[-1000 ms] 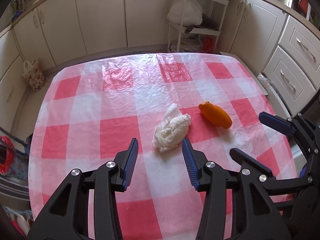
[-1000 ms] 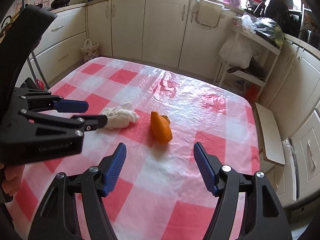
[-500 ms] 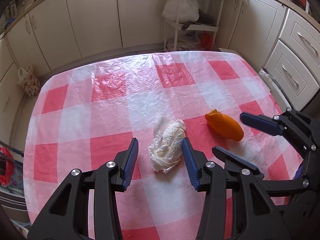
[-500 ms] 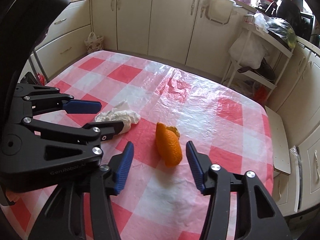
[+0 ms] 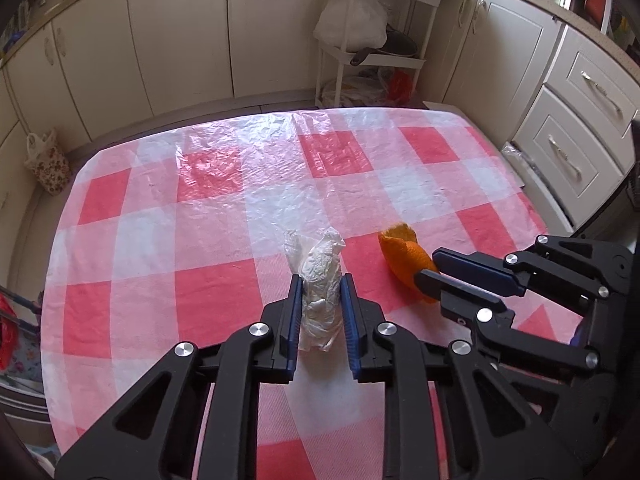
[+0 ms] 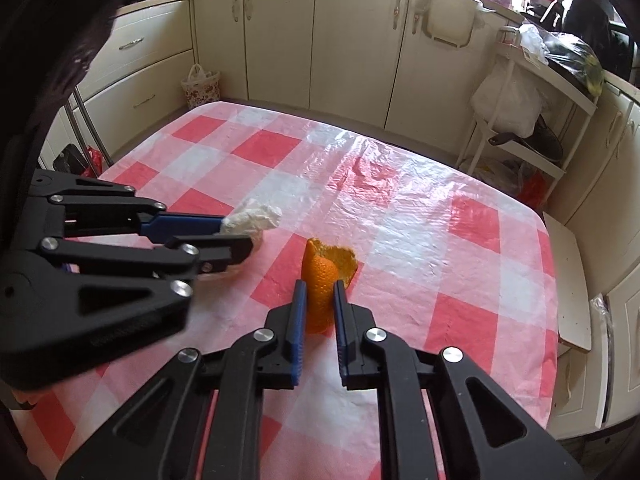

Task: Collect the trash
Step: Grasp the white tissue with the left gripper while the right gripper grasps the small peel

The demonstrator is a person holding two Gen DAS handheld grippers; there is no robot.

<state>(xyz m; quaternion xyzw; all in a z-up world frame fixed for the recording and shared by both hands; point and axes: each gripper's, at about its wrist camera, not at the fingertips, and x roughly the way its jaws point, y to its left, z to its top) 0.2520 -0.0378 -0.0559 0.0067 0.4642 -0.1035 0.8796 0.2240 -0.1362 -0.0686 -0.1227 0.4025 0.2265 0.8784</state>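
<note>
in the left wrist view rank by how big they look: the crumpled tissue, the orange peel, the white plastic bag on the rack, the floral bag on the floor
Largest to smallest, as seen:
1. crumpled tissue
2. white plastic bag, close to the tissue and much farther off, so probably bigger in reality
3. orange peel, partly hidden by the right gripper
4. floral bag, close to the peel, unsure

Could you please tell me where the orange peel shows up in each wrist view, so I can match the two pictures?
Left wrist view: the orange peel sits right of centre, its near end hidden by the right claw.
Right wrist view: the peel is at centre, between the pads.
Shared landmark: the crumpled white tissue, left of the peel in both.
</note>
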